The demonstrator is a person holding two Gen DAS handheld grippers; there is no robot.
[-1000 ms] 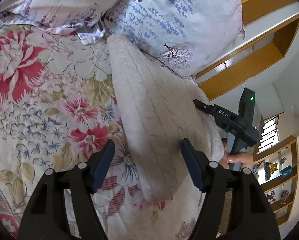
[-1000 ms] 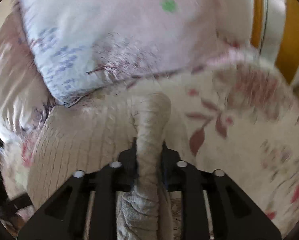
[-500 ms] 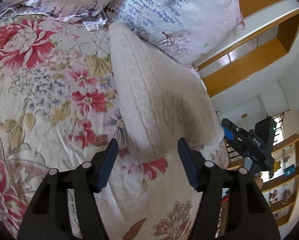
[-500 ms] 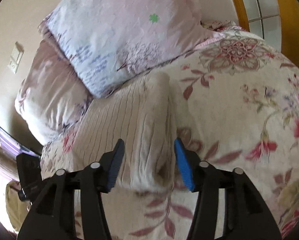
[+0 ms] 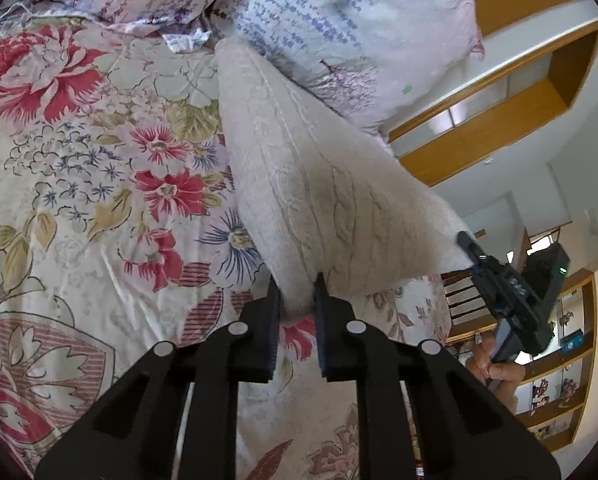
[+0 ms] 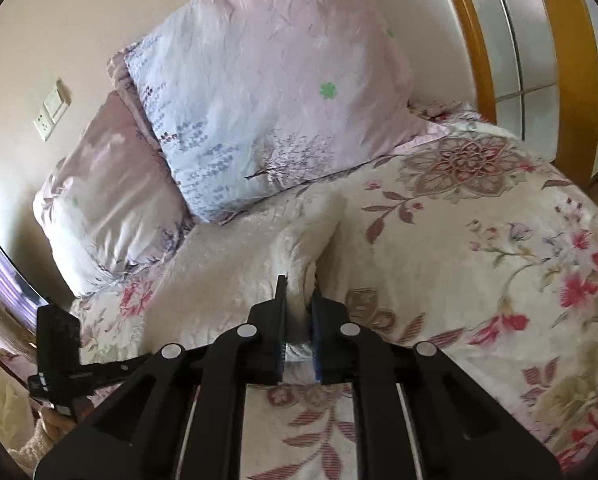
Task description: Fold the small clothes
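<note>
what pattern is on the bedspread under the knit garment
Red and pink flowers on the cream quilted bedspread; clearest in the left wrist view.

The knitted garment (image 5: 323,184) is cream-white with a raised cable pattern. The bedspread (image 5: 79,184) under it is off-white, printed with red and pink flowers, blue blossoms and olive leaves. The front pillow (image 6: 267,92) is pale pink shading to light blue, with purple sprigs and a green flower. Both grippers' fingers (image 5: 265,332) are black. The window frame (image 6: 575,72) is orange-brown wood.
</note>
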